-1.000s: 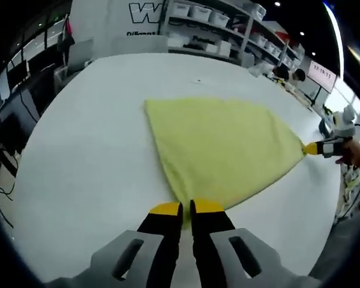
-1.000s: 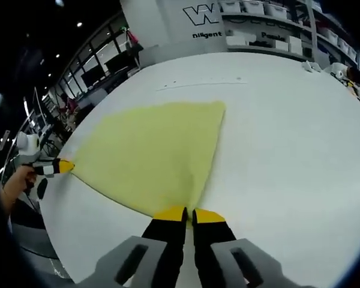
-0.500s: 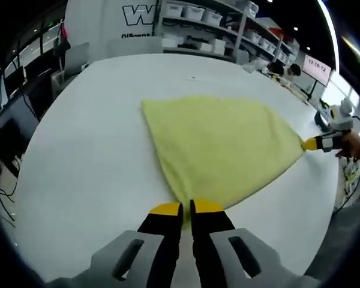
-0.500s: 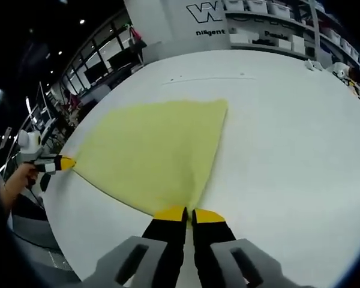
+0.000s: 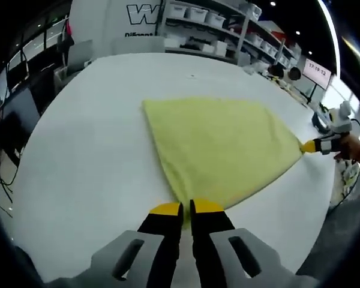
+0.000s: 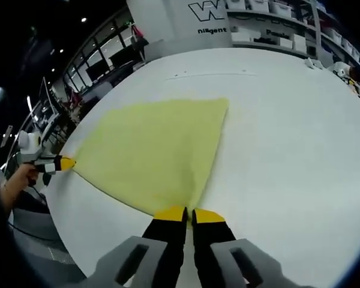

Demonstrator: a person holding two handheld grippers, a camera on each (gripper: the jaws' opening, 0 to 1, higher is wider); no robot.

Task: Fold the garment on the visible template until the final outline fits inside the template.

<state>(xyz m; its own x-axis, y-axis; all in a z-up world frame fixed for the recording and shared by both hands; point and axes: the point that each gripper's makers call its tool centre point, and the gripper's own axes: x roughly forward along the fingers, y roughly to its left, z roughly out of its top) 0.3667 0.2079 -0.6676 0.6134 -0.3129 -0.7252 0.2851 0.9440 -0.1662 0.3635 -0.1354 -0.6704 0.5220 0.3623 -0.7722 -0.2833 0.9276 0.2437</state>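
A pale yellow garment (image 5: 219, 147) lies spread on the white table (image 5: 90, 150), pulled taut between two corners. My left gripper (image 5: 186, 209) is shut on its near corner. In the left gripper view the right gripper (image 5: 315, 146) pinches the far right corner, held by a hand. In the right gripper view the same garment (image 6: 150, 153) fans out ahead, and my right gripper (image 6: 188, 214) is shut on its near corner. The left gripper (image 6: 61, 163) clamps the left corner at the table's edge. A thin faint line (image 6: 207, 75) on the table lies beyond the cloth.
Shelves with white bins (image 5: 207, 18) and a white wall with dark lettering (image 6: 219, 18) stand behind the table. Desks and monitors (image 6: 108, 66) line the far left side. A screen (image 5: 320, 71) glows at the right.
Both views shift slightly with the hands. The garment stays stretched between the two shut grippers in much the same place.
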